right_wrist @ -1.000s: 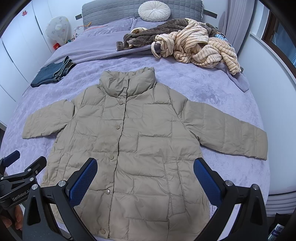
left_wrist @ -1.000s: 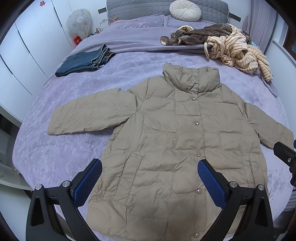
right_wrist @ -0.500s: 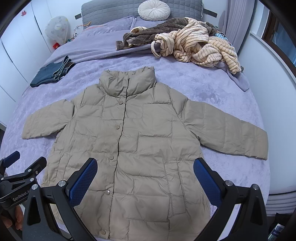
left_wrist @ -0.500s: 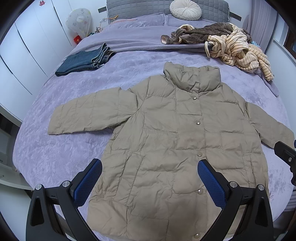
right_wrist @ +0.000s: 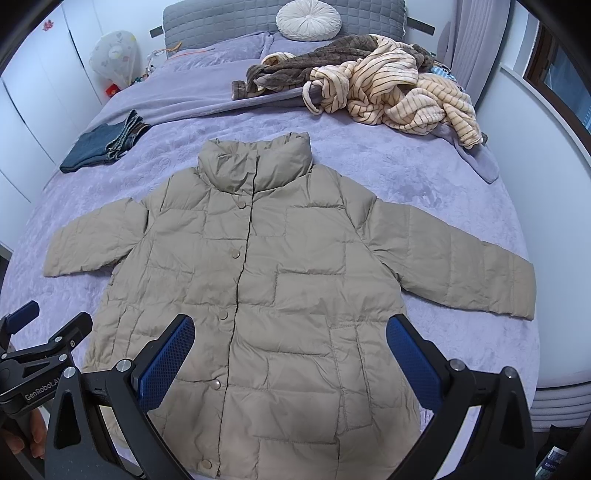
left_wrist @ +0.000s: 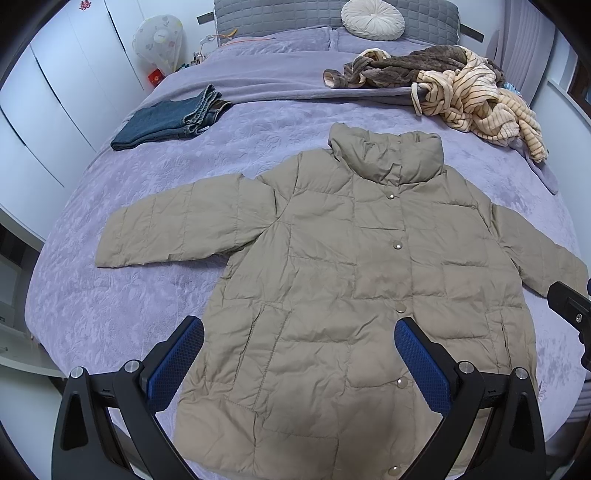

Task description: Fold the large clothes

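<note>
I hold my left claw [left_wrist: 299,360] spread wide above the near hem of the beige puffer jacket [left_wrist: 343,295], its blue pads [left_wrist: 177,360] apart and pinching nothing. My right claw [right_wrist: 290,356] is spread just as wide over the same hem, a little further toward the right edge of the bed [right_wrist: 424,177], and it grips nothing either. In the right wrist view my left claw shows at the lower left, off the jacket's near left corner.

The jacket lies flat and face up in the middle of the bed, snapped shut down the front, collar toward the headboard [left_wrist: 258,14] and hem at the near edge. Both sleeves stretch out sideways, one toward the left edge, the other toward the right edge.

Folded jeans [left_wrist: 170,120] rest near the left edge, well apart from the jacket. A heap of striped and brown clothes [right_wrist: 369,85] sits toward the far right corner, beyond the collar. A round cushion [right_wrist: 308,18] leans against the headboard at the far edge.
</note>
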